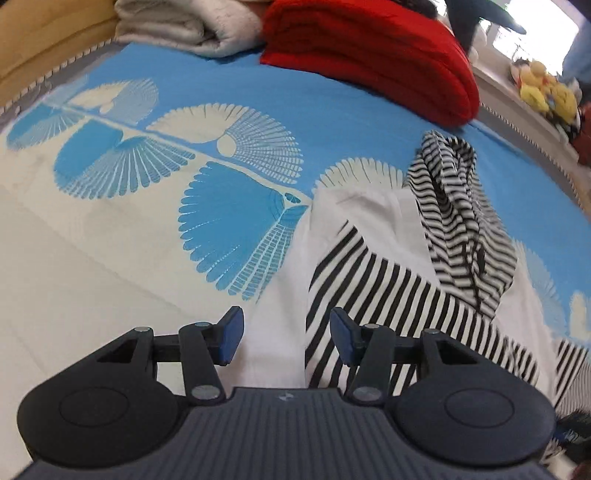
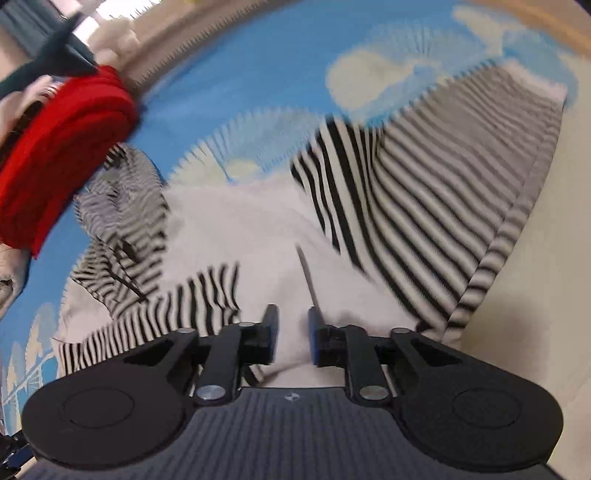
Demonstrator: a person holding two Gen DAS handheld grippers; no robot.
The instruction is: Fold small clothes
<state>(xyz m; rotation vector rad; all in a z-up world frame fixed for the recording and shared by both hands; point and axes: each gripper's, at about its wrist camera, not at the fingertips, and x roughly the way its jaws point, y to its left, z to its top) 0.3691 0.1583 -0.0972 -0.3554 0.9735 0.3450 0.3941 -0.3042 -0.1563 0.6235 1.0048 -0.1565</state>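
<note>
One black-and-white striped garment lies on one blue-and-cream patterned bedspread. Behind it sit two folded piles: one red blanket and one grey-white blanket. On the ledge is one cluster of yellow plush toys, their number unclear.

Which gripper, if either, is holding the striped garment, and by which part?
Neither. The left gripper and right gripper are both open above the striped garment, with nothing between their fingers.
</note>
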